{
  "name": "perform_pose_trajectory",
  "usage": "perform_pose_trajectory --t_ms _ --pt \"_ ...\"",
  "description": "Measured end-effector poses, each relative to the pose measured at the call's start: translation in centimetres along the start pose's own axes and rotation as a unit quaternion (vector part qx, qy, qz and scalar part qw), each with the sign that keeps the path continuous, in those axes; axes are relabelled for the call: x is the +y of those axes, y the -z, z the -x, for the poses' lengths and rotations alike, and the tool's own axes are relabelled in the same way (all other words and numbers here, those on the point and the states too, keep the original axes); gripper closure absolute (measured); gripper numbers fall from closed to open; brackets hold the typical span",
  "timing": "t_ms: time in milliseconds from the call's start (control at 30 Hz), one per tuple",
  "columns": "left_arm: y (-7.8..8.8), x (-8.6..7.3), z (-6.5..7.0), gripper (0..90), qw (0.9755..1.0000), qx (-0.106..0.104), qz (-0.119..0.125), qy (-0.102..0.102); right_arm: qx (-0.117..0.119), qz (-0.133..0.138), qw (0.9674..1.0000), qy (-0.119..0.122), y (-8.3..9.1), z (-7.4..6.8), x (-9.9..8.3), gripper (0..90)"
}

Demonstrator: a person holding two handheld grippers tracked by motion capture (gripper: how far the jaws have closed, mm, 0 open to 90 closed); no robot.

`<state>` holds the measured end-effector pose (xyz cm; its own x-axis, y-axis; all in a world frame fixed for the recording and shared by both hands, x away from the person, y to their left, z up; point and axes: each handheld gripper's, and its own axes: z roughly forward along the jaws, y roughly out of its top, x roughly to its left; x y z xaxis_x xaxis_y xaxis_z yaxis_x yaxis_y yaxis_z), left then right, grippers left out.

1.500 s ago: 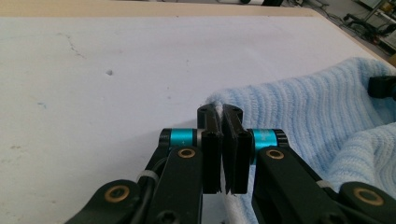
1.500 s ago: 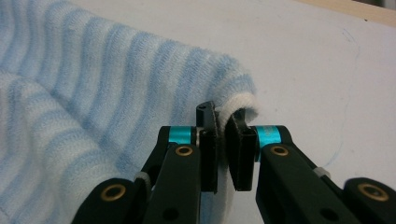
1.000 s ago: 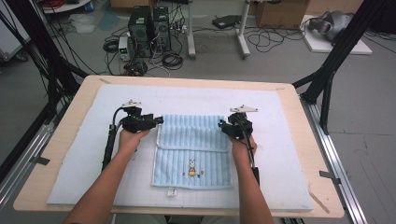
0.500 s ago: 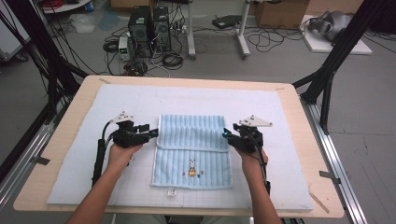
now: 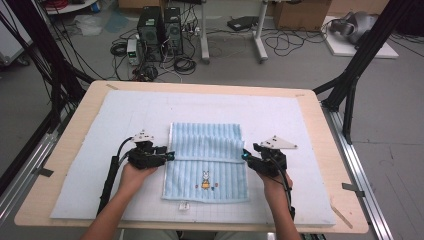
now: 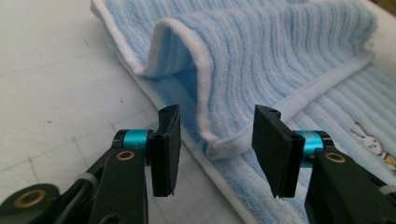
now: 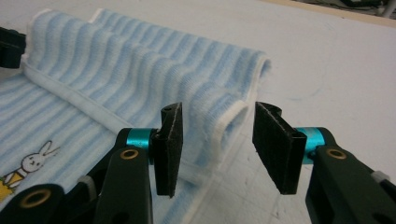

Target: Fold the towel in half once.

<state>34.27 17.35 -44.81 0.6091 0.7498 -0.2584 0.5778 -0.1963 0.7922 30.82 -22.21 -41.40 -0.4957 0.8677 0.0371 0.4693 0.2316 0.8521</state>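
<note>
Pale wooden tabletop [image 5: 320, 130] carries a white gridded foam mat [image 5: 125, 120] over most of its surface. On the grey floor beyond its far edge: two black computer tower cases [image 5: 160, 25] side by side among tangled black cables [image 5: 285, 42]; white stand legs [image 5: 260, 45] just right of them. Black frame struts [image 5: 367, 55] rise at the right.

Light-blue striped towel [image 5: 206, 160] lies flat near the middle of the white mat; its far part is folded over toward the person, the white-hemmed edge running straight across; the fold puffs up loosely at both side corners; a small rabbit picture [image 5: 205, 180] shows on the near, uncovered part.
</note>
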Motion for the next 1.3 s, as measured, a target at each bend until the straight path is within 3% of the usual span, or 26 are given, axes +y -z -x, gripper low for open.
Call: perform_pose_trajectory --t_ms 100,200,400,533,633,700,800,1100,1300 --pt "-0.1 -0.2 0.4 76.4 0.9998 0.003 -0.003 -0.017 -0.003 0.001 0.9999 -0.010 0.2 0.4 -0.4 52.7" --pt "0.1 -0.1 0.8 83.0 0.9997 -0.002 0.008 -0.024 -0.002 -0.009 0.9999 -0.013 0.3 0.5 -0.8 52.7" --pt "0.7 0.1 0.9 84.0 0.9995 -0.019 0.018 -0.019 0.009 -0.028 0.9996 -0.004 -0.3 0.0 -1.3 54.5" --pt "1.0 0.2 1.3 85.0 0.9990 -0.033 0.027 -0.015 0.026 -0.059 0.9979 0.006 -1.6 -0.9 -2.1 56.0" --pt "1.2 0.2 1.5 85.2 0.9989 -0.036 0.026 -0.015 0.022 -0.081 0.9964 0.012 -2.7 -1.3 -2.5 62.2" --pt "1.4 0.1 1.5 85.4 0.9987 -0.037 0.032 -0.012 0.014 -0.078 0.9966 0.019 -2.7 -1.4 -2.5 75.3" --pt "1.8 -0.1 1.4 85.5 0.9984 -0.042 0.037 -0.008 0.011 -0.075 0.9966 0.032 -2.4 -1.4 -2.5 82.6" --pt "2.6 -0.4 1.7 85.7 0.9972 -0.059 0.045 -0.003 0.012 -0.061 0.9966 0.054 -1.0 -1.8 -2.4 84.6" --pt "3.7 -0.9 1.9 85.6 0.9967 -0.070 0.040 -0.006 0.021 -0.043 0.9971 0.059 1.0 -2.2 -2.6 84.7"
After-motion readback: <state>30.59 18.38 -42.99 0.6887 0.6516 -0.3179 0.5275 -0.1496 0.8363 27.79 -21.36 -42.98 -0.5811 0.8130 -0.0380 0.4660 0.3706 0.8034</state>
